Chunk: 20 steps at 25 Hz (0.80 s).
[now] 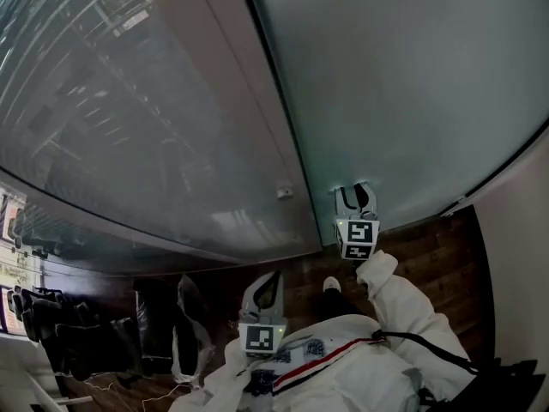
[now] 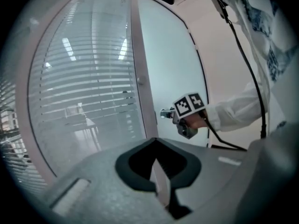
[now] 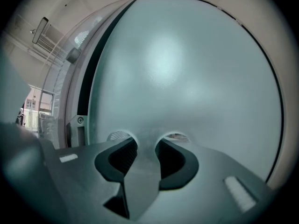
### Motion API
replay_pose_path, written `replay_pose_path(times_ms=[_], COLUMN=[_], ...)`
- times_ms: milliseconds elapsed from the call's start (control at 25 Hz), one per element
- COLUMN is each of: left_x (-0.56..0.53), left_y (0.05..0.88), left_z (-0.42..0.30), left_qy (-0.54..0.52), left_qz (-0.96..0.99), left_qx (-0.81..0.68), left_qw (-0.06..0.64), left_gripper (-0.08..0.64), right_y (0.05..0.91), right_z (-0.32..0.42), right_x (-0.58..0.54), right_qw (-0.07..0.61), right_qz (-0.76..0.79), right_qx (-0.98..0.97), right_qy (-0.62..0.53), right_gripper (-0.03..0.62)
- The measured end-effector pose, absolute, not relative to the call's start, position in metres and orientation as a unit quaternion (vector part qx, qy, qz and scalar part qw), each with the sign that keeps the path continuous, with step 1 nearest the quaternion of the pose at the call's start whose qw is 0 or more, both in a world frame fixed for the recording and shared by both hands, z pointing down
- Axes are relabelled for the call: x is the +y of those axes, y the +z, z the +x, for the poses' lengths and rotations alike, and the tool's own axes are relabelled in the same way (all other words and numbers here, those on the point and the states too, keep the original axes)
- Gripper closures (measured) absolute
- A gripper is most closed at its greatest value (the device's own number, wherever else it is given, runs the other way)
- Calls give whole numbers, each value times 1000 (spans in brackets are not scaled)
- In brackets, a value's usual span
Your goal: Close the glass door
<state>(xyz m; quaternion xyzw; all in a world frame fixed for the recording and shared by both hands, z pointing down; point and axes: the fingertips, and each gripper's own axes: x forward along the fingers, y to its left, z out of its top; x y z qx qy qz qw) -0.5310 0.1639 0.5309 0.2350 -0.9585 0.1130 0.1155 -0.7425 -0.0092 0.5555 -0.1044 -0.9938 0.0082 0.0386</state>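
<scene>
The frosted glass door (image 1: 403, 84) fills the upper right of the head view and nearly the whole right gripper view (image 3: 187, 69). My right gripper (image 1: 356, 197) is open, its two fingertips (image 3: 122, 139) resting against the frosted pane with only glass showing between them. A dark gap (image 3: 91, 78) runs along the door's left edge beside the pale frame post (image 1: 257, 101). My left gripper (image 1: 273, 277) hangs back from the glass, lower and to the left, with its jaws together and nothing in them. The left gripper view shows the right gripper (image 2: 164, 113) at the door (image 2: 168, 64).
Left of the post stands a fixed glass panel (image 1: 129, 118) with blinds behind it. A small metal fitting (image 1: 284, 192) sits near the post's base. Dark wooden floor (image 1: 437, 256) lies below the door, a white wall (image 1: 523, 256) at the right. Dark chairs (image 1: 77, 342) show through the lower left.
</scene>
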Motion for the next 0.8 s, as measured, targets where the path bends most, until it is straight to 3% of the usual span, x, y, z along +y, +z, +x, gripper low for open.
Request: replay_pose_path(times_ms=[80,320,520,800], left_x=[178,235,261,242], left_y=[531,550,569,561], left_z=[-502,-406,-335,-301], left_qy=[111,94,68,75], left_qz=[215,167,151,195], left_qx=[-963,-972,-976,-973], left_qw=[117,136,142,99], left_gripper=[558,558,558,558], right_y=[560,574,574,544], right_z=[-723,-597,-485,-397], right_x=[-20,-4,27,19], right_qw=[46,76,91,84], right_qz=[-88,-81,-107,-115], right_qx=[-995,-993,-990,-990], right_qy=[16,33,-12,-20], right_gripper=[457,587,586,586])
